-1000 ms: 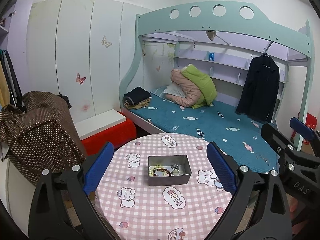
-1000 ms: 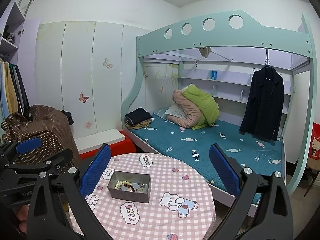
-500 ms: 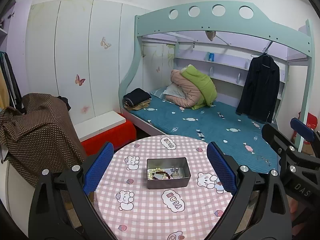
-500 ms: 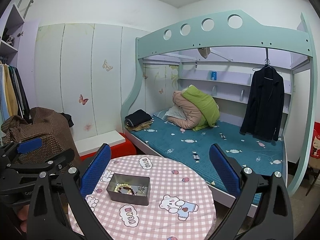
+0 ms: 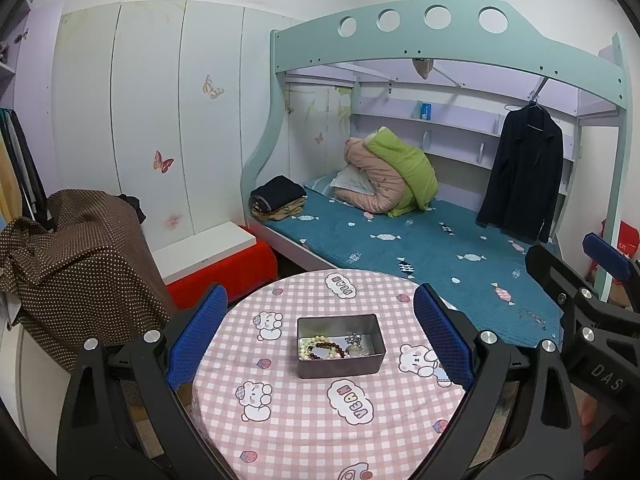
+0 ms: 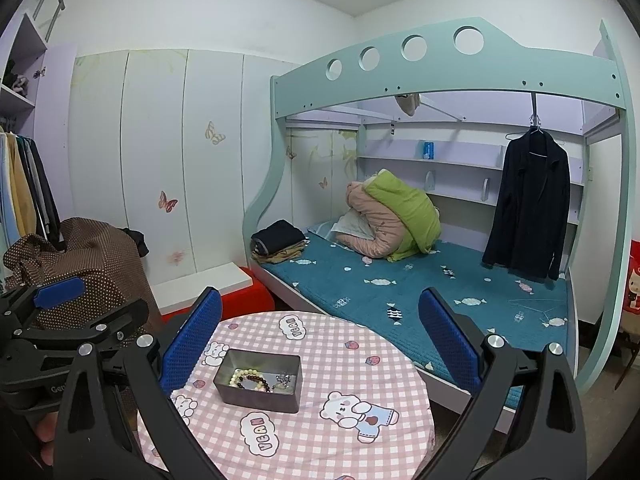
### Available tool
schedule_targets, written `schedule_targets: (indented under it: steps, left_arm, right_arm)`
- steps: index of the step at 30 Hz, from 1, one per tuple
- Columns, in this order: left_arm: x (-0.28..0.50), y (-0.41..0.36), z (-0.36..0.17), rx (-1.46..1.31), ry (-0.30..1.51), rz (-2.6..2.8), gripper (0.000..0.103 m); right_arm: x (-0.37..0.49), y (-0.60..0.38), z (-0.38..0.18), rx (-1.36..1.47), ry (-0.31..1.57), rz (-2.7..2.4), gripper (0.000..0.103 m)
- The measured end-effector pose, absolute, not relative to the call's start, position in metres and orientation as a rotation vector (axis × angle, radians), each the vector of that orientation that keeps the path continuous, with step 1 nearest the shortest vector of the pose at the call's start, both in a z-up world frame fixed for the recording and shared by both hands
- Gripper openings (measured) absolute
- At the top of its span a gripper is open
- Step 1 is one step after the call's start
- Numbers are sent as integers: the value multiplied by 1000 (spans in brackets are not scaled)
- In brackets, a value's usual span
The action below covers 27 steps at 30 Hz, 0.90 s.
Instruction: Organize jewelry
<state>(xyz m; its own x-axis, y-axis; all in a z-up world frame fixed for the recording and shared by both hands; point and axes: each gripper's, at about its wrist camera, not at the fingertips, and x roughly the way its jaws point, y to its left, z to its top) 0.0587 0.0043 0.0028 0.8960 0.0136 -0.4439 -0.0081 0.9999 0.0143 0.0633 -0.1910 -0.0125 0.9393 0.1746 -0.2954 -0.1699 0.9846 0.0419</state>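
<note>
On the checked tabletop [image 5: 304,432] stands a grey tin [image 5: 340,364]; inside lie 2 bead bracelets [image 5: 320,350] and a small silvery piece [image 5: 354,339]; both the left hand-held gripper [image 5: 316,336] and right hand-held gripper [image 6: 320,340] hover above, jaws spread wide, holding nothing; this fits jewelry already gathered, or awaiting sorting.

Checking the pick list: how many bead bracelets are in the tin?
2 visible. In the metal tin on the checked table: a cream bracelet at its left end and a dark red bracelet overlapping it. A silver piece lies beside them; more may be hidden underneath.
</note>
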Motion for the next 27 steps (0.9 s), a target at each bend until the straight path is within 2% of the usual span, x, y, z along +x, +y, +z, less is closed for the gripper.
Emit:
schedule_targets:
  steps: [27]
  left_arm:
    - [63,1,1,16,466,35,94]
  right_arm:
    - [72,-192,-17,17,319,190,95]
